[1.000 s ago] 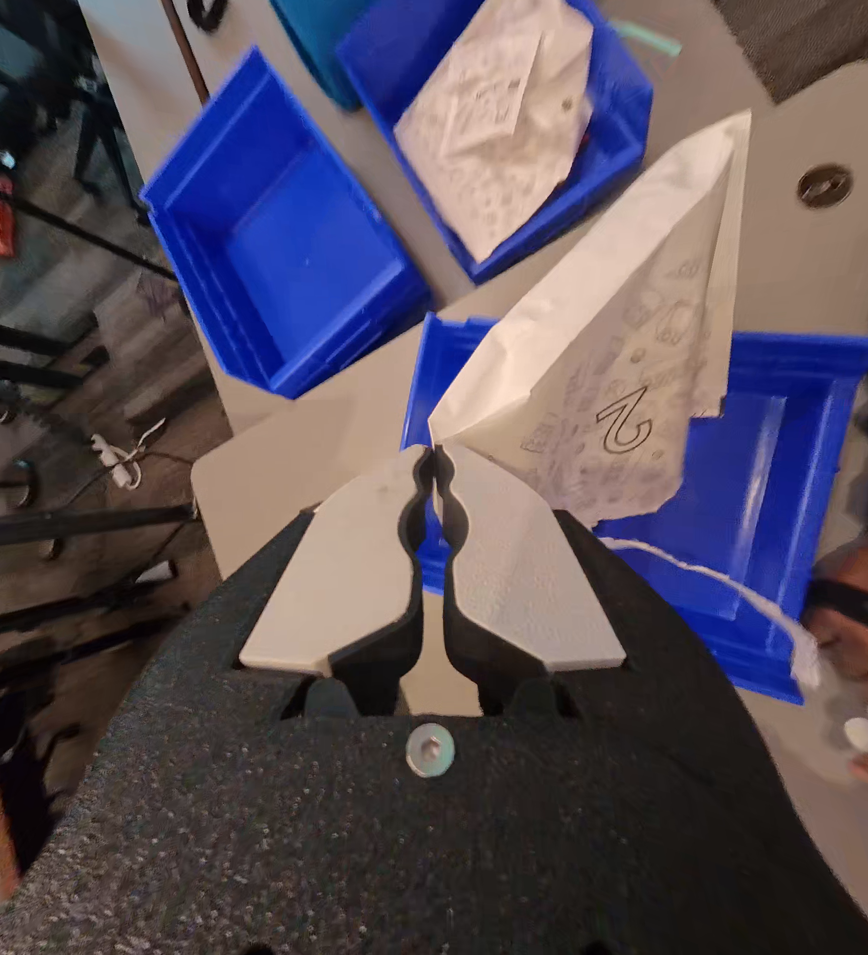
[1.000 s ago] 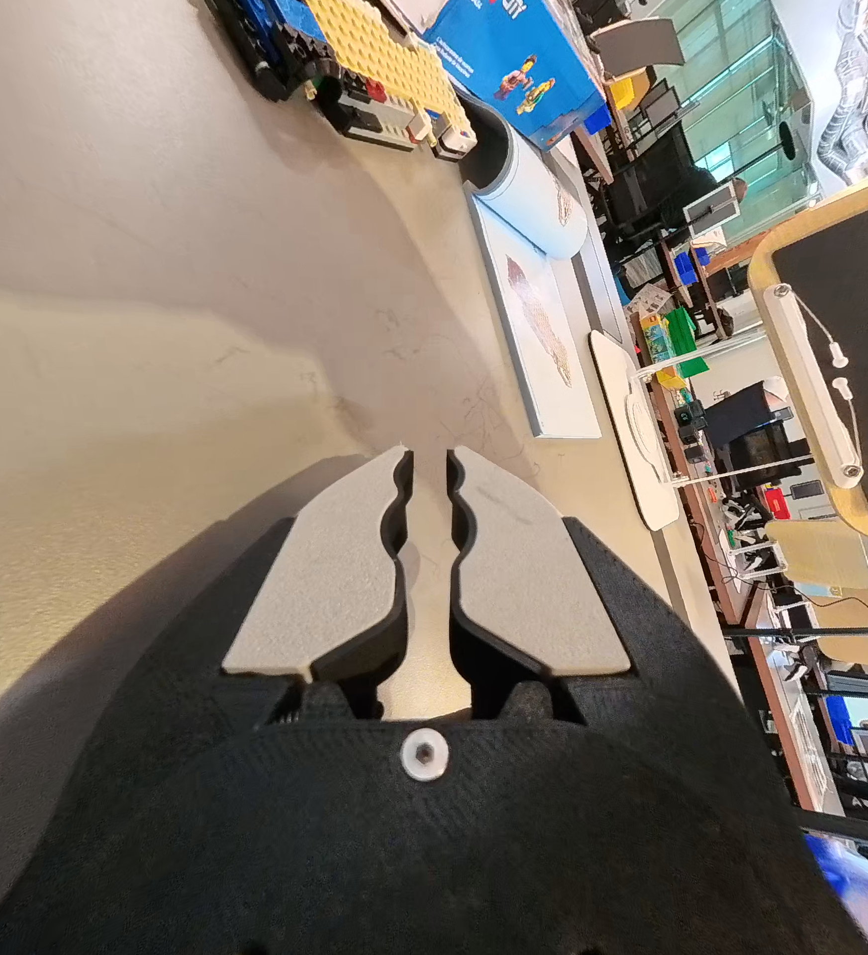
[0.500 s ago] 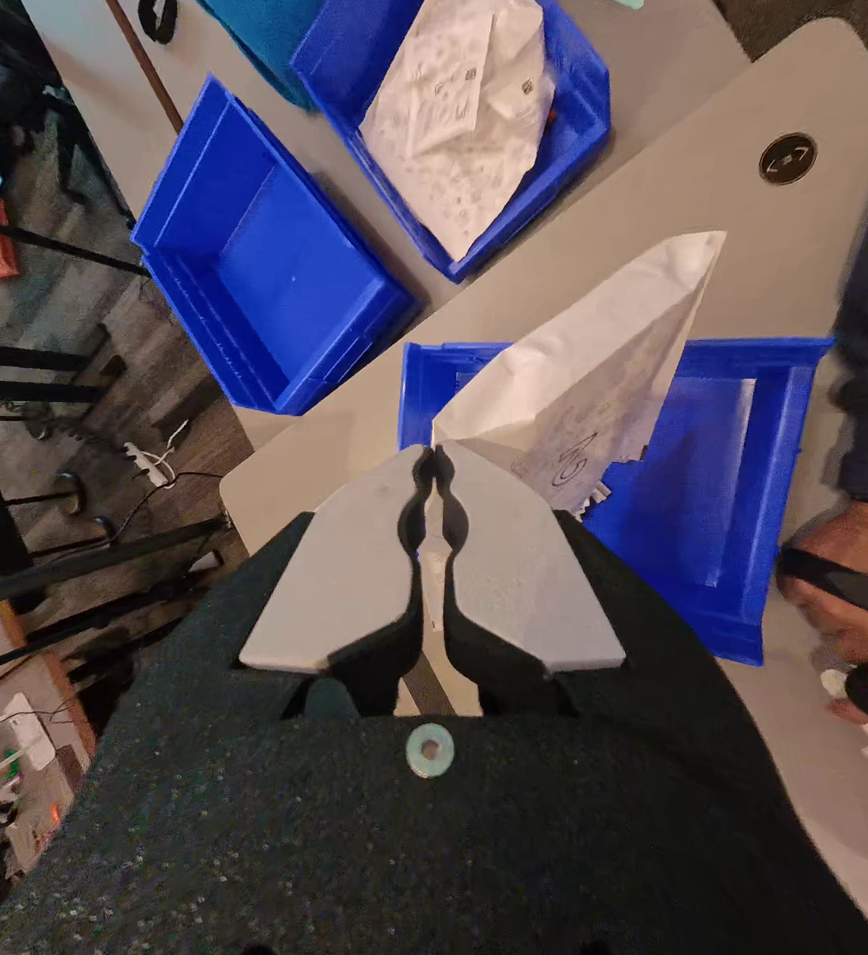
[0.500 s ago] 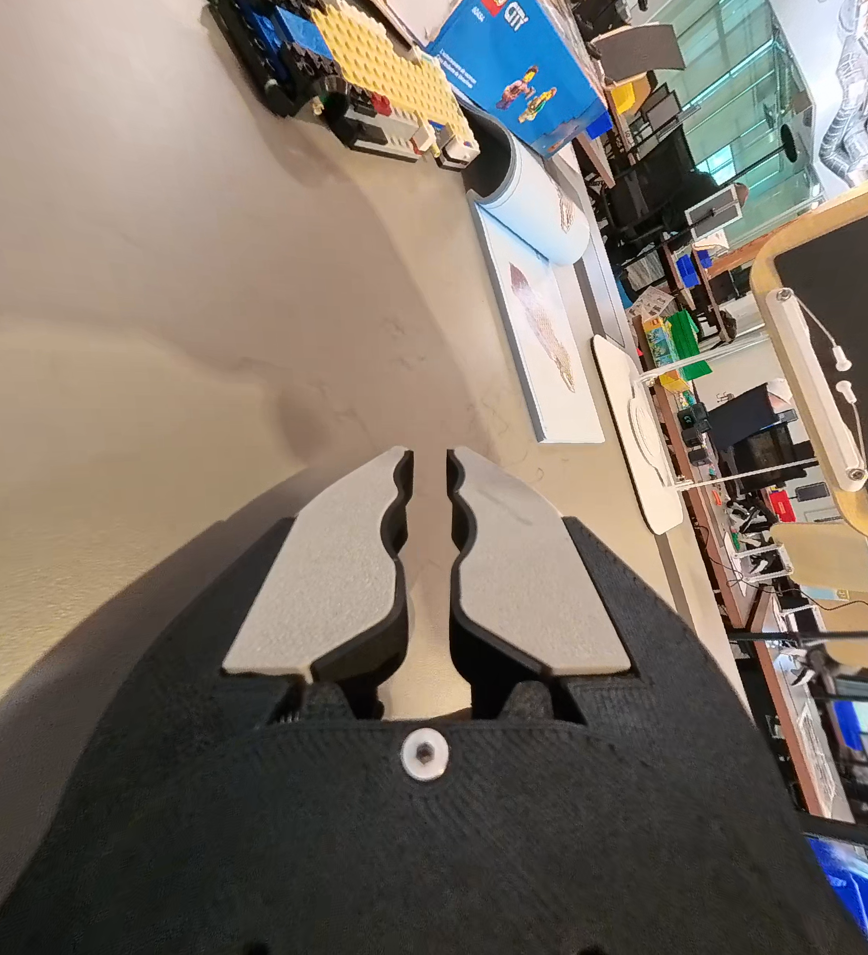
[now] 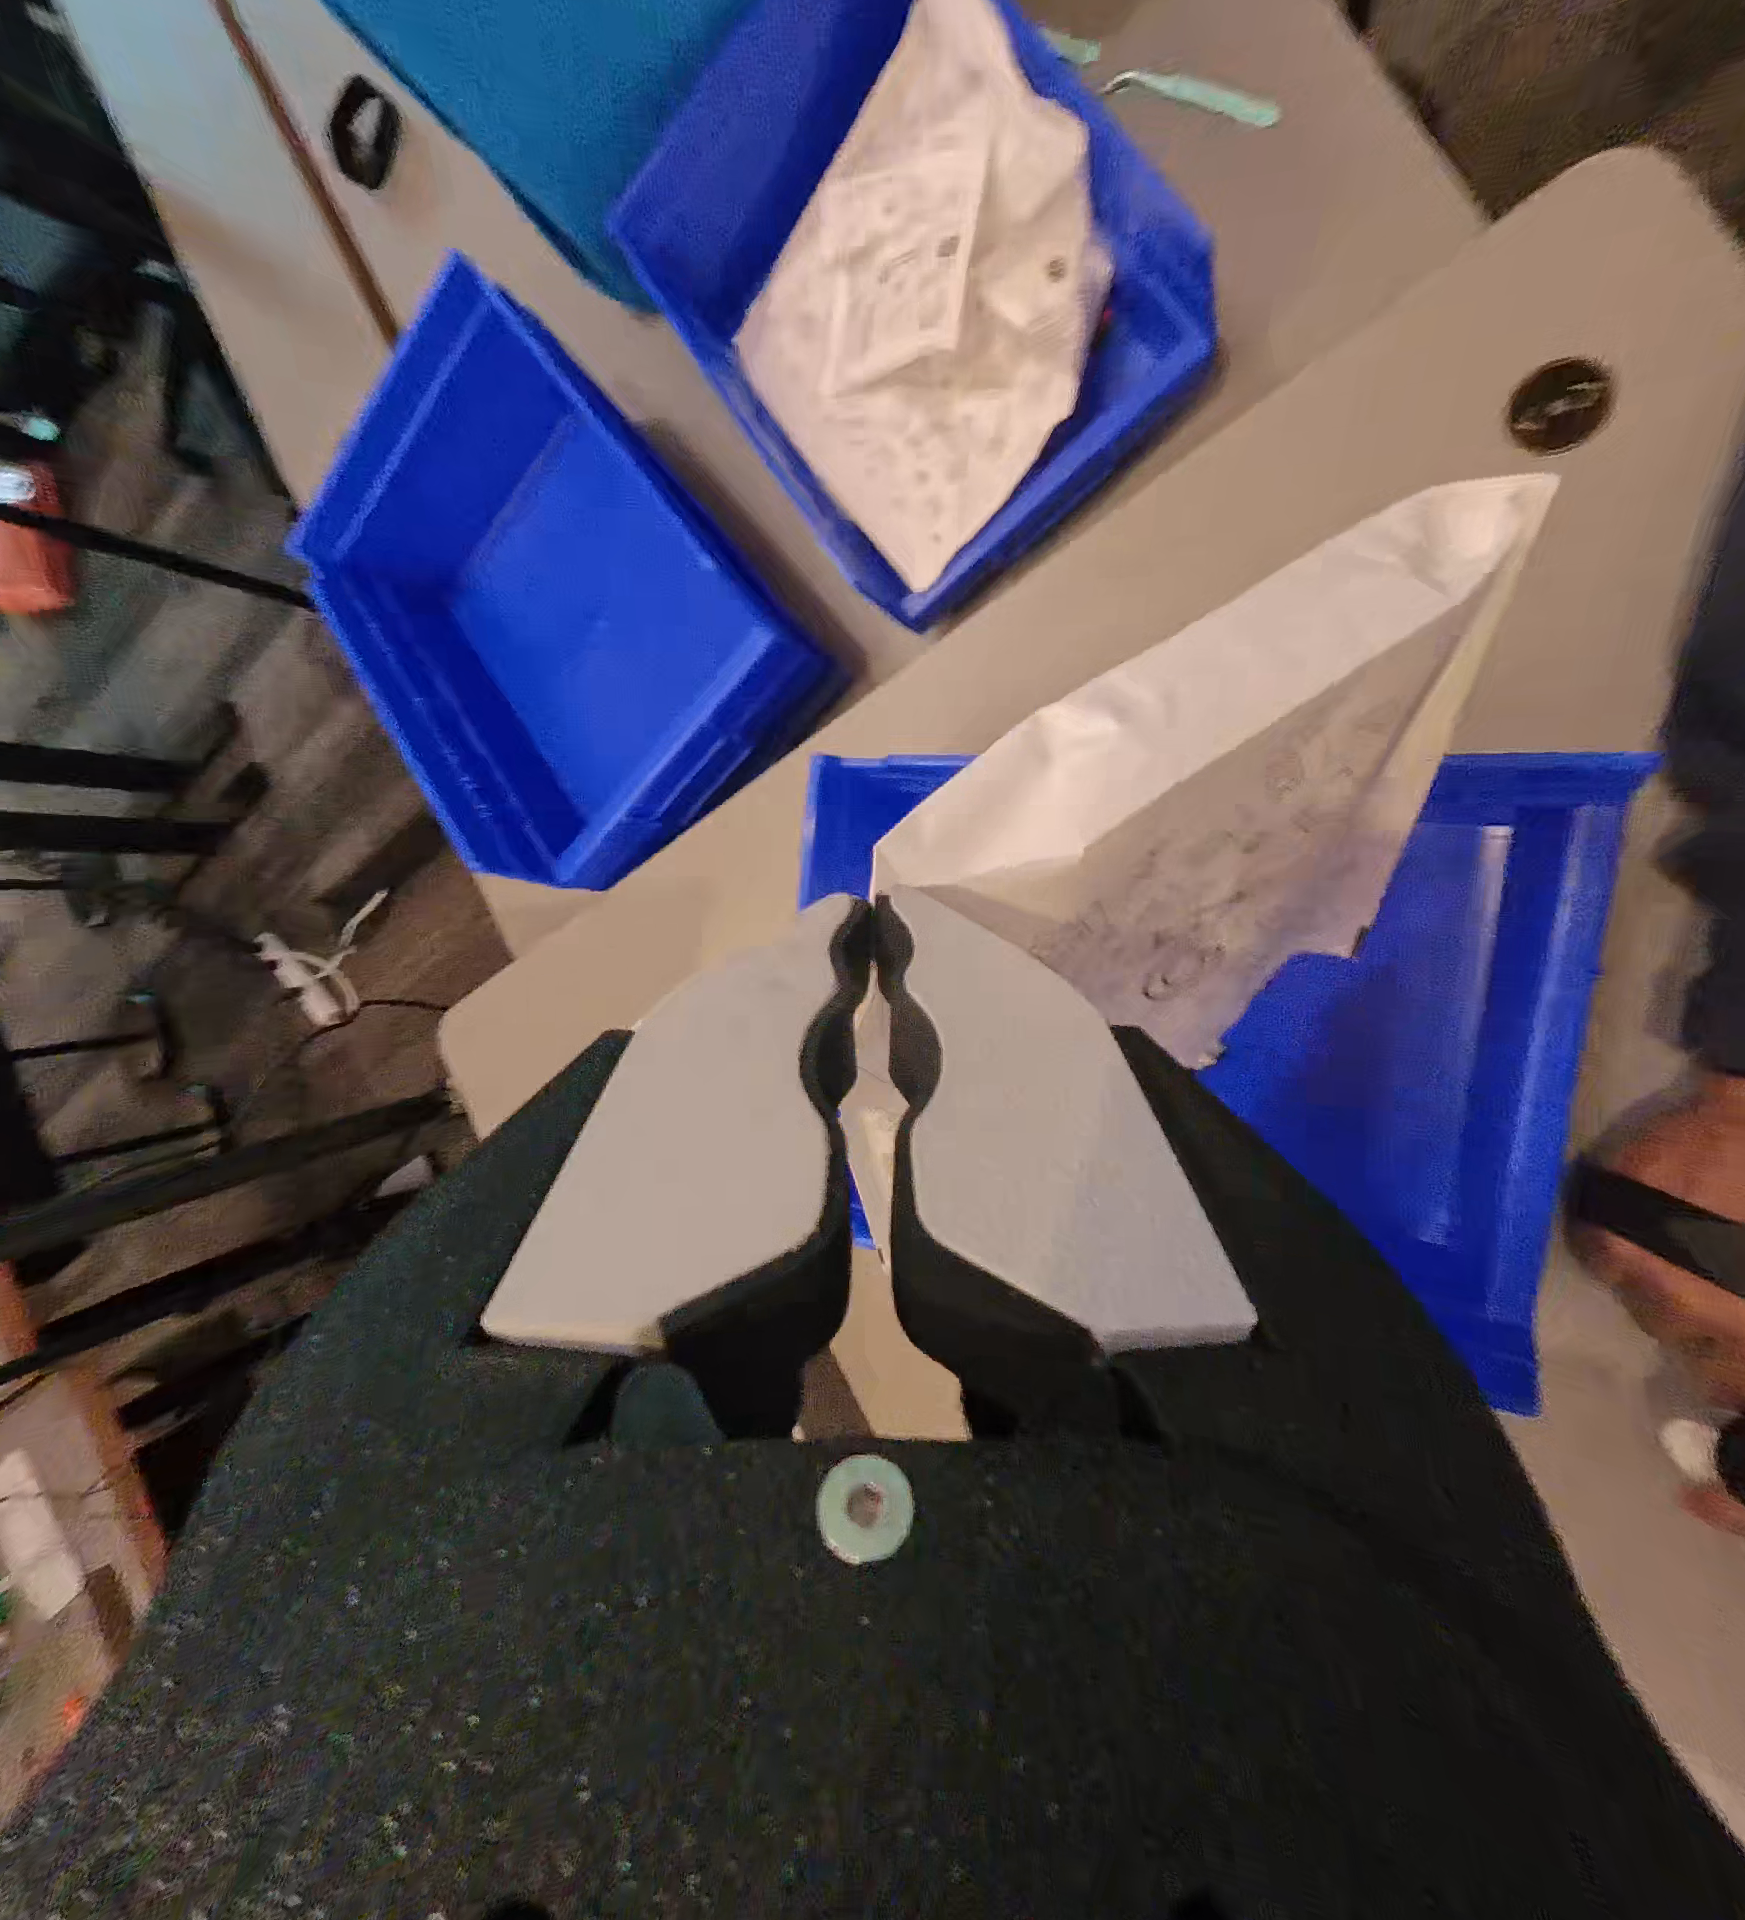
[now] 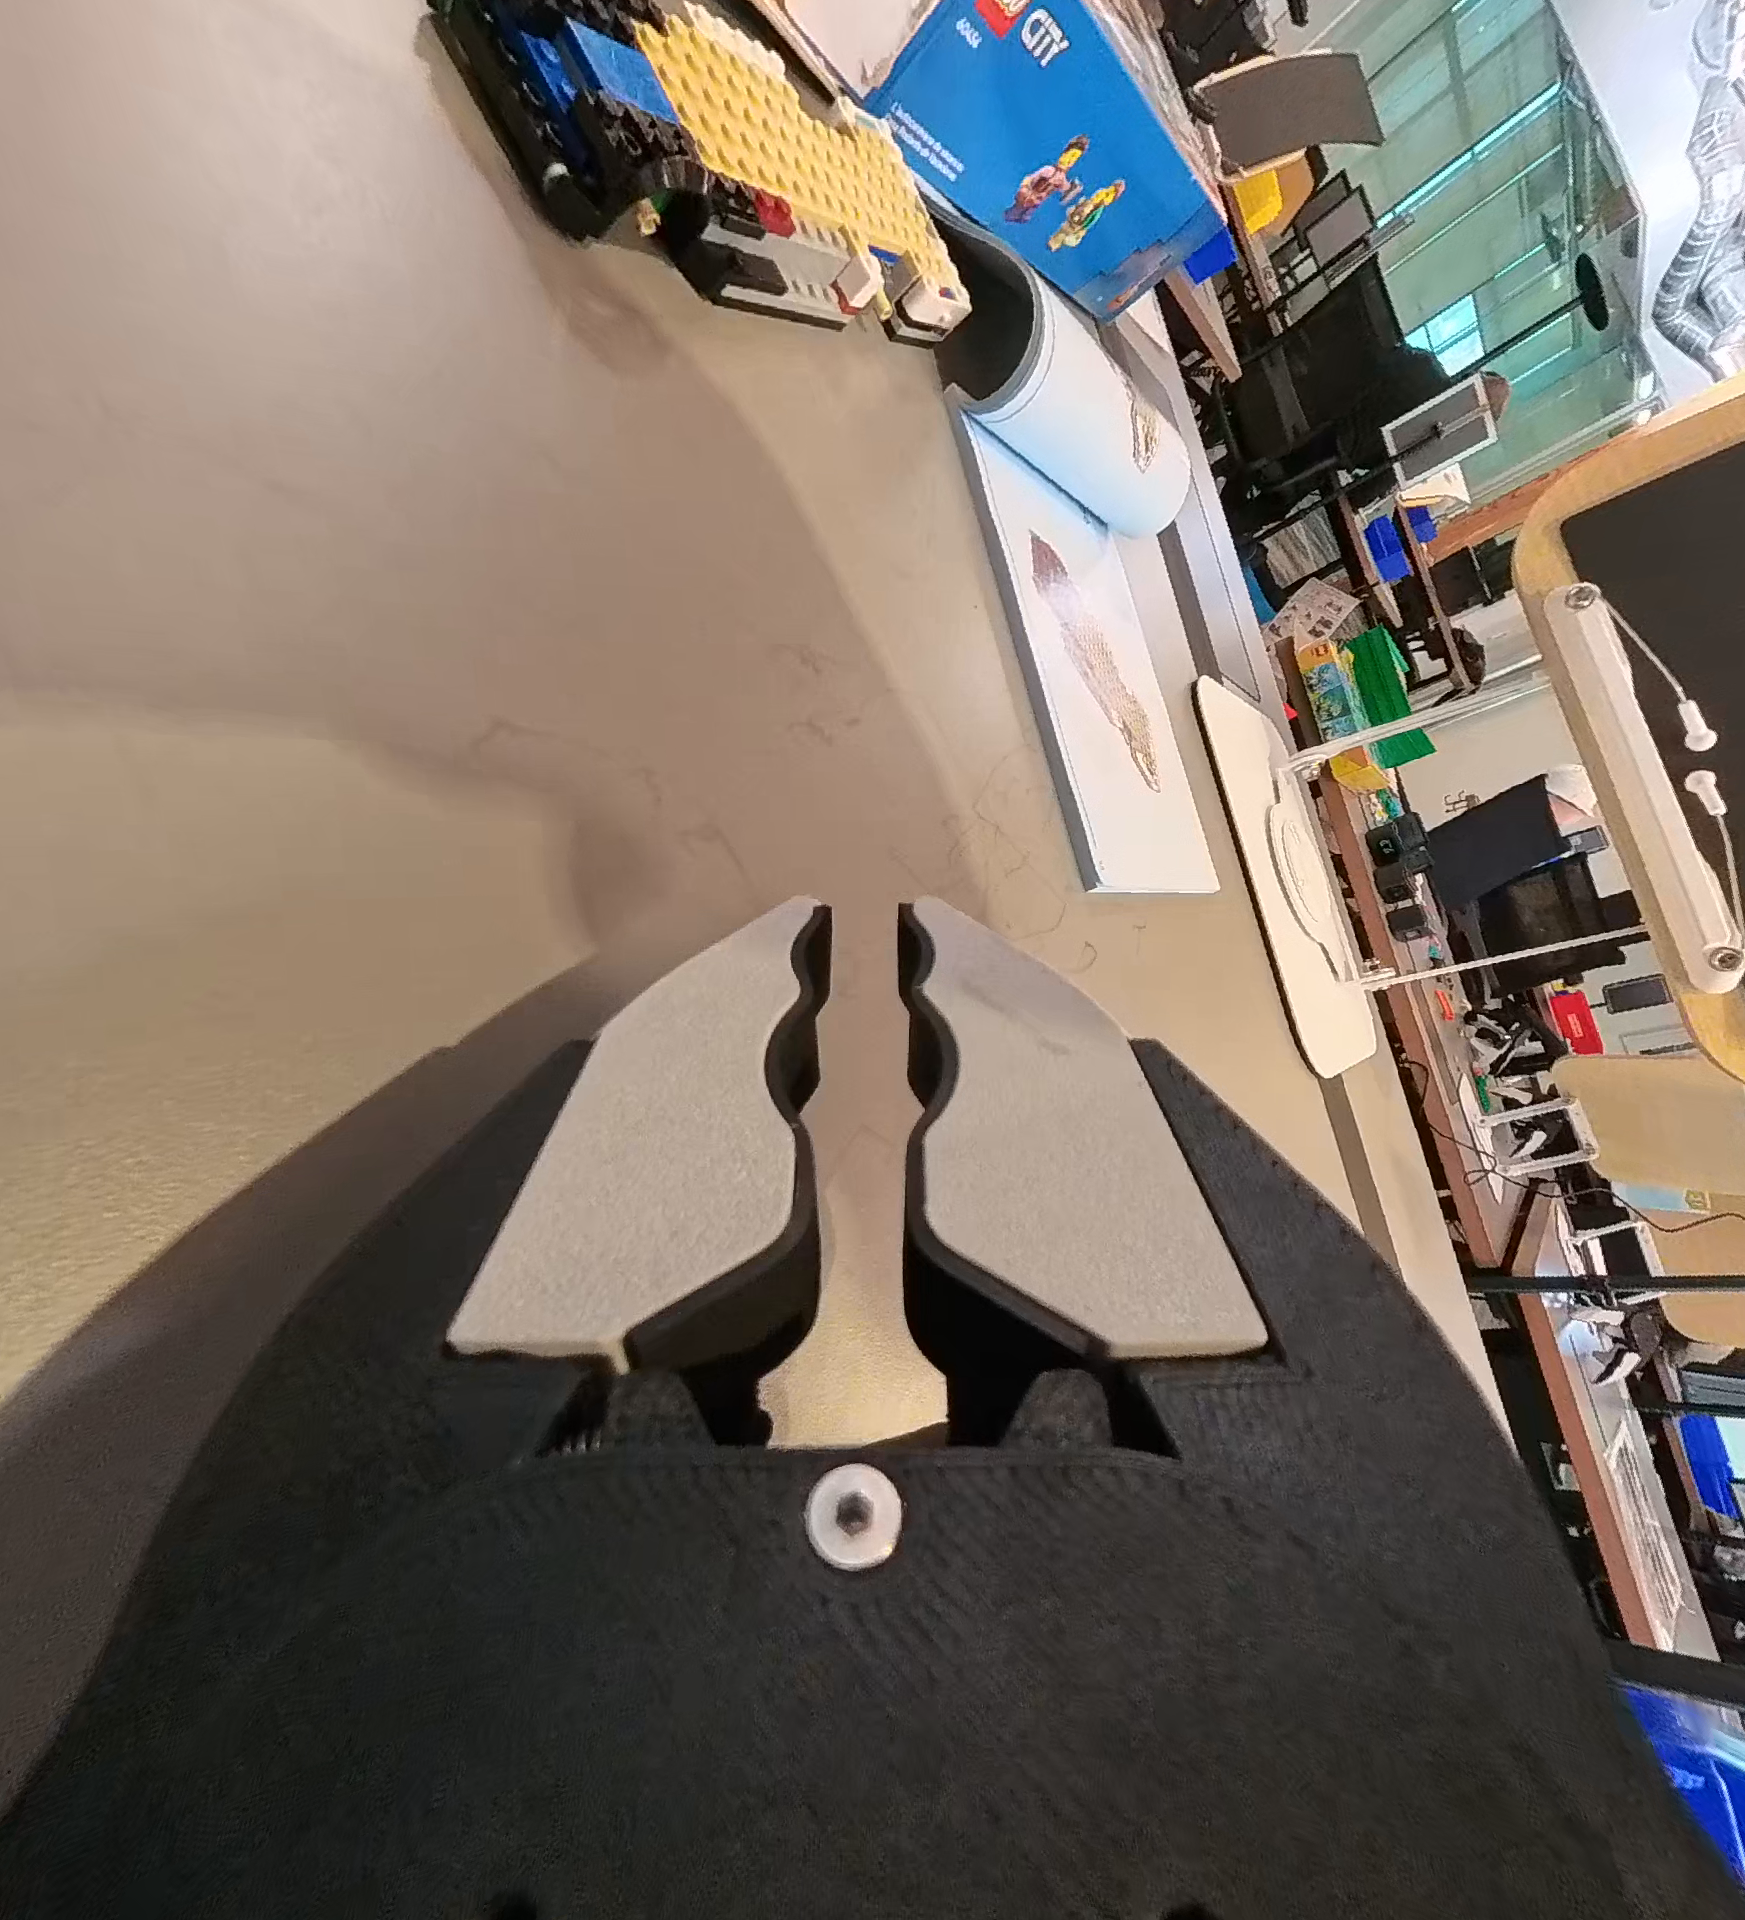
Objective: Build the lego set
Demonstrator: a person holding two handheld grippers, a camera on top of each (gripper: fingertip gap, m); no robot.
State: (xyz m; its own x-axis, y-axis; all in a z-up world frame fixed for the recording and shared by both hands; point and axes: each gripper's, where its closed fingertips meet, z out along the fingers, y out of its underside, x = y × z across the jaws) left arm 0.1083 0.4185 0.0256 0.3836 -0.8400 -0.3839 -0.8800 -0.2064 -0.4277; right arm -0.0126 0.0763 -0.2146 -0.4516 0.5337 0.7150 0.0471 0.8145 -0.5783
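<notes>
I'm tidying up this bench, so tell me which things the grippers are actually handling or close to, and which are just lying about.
In hand or close by:
- left gripper, shut on a white paper bag
- blue bin under that bag
- right gripper, open, holding nothing, over bare table

Lying about:
- empty blue bin
- blue bin with another paper bag
- brick model
- blue box
- open booklet

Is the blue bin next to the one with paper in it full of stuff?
No, that blue bin shows only its bare blue floor.
</notes>
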